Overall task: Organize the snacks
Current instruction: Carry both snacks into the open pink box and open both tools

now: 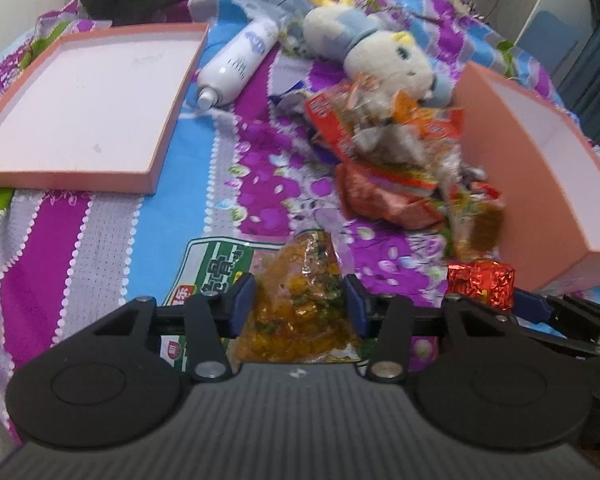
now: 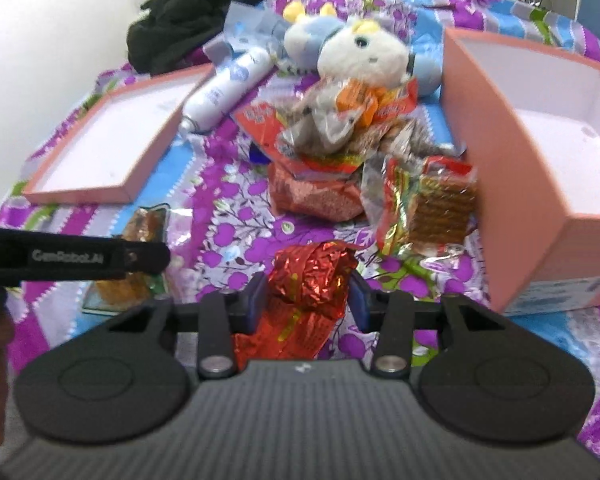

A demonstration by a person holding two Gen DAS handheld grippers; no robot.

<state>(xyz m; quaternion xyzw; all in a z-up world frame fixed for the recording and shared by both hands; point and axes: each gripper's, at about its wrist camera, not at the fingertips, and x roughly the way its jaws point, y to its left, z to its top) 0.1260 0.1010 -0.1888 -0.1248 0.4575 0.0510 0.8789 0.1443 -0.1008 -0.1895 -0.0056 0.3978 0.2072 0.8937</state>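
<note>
A: Report items, largest first, all referenced to the pink box (image 2: 540, 216).

B: The pink box sits open on the floral bedspread (image 1: 112, 236), interior white. Its shallow pink lid (image 1: 88, 108) lies well apart, on the box's far left side, open face up. A plush toy (image 2: 360, 52) lies behind the box's near-left corner; a white spray bottle (image 1: 240, 64) lies between the plush toy and the lid.

A: Snacks?

B: The snack pile (image 2: 340, 140) rests against the left wall of the box. A cracker packet (image 2: 432, 208) stands at the pile's front edge, touching the box wall.

A: Tong status?

B: Left gripper (image 1: 300, 306): both pads pressed against a clear packet of yellow-orange snack (image 1: 300, 288), held over a green-printed packet (image 1: 216, 272), left of the box. Right gripper (image 2: 308, 300): clamped on a red foil snack (image 2: 312, 280), just off the box's near-left corner.
</note>
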